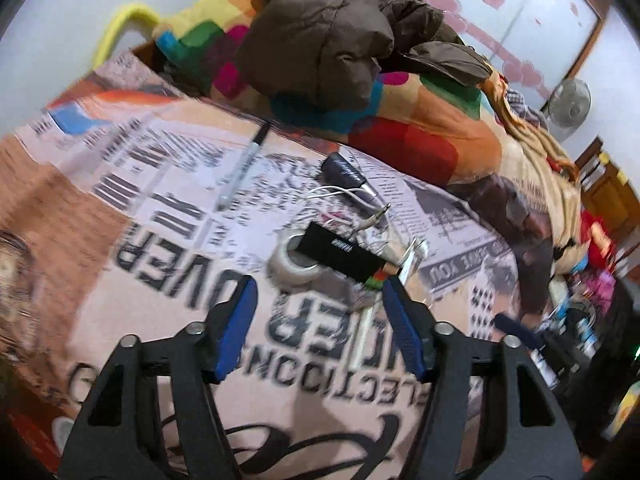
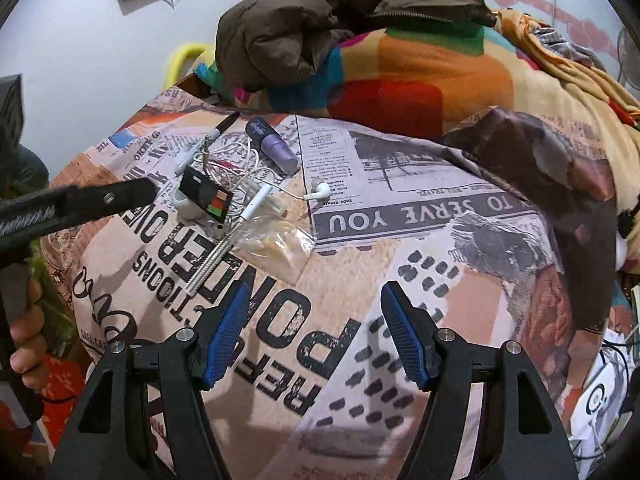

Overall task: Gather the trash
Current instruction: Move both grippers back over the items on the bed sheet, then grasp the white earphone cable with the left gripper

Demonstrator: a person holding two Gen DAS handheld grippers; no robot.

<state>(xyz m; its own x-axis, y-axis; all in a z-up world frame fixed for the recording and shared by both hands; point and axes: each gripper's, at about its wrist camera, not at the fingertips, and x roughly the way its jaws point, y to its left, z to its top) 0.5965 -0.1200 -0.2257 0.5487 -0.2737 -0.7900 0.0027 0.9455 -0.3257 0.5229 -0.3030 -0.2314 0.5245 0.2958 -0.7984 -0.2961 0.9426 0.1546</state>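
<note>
Right gripper (image 2: pixel 312 300), jaws apart with nothing between them, above a newspaper-print bedspread (image 2: pixel 400 208). Ahead lies a cluster: a clear plastic bag (image 2: pixel 276 246), a white comb (image 2: pixel 212 264), tangled white earphones (image 2: pixel 320 191), a small black palette (image 2: pixel 208 197) resting on a roll of tape (image 2: pixel 185 204), a purple tube (image 2: pixel 276 152) and a marker pen (image 2: pixel 218 130). The left gripper (image 2: pixel 132 194) enters from the left edge, beside the palette. A brown jacket (image 2: pixel 304 20) tops a multicoloured blanket (image 2: pixel 420 80) behind.

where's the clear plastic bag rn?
In the right wrist view, the clear plastic bag lies flat on the newspaper-print bedcover, left of centre, beside the white comb and just below the tangled white earphones.
</note>
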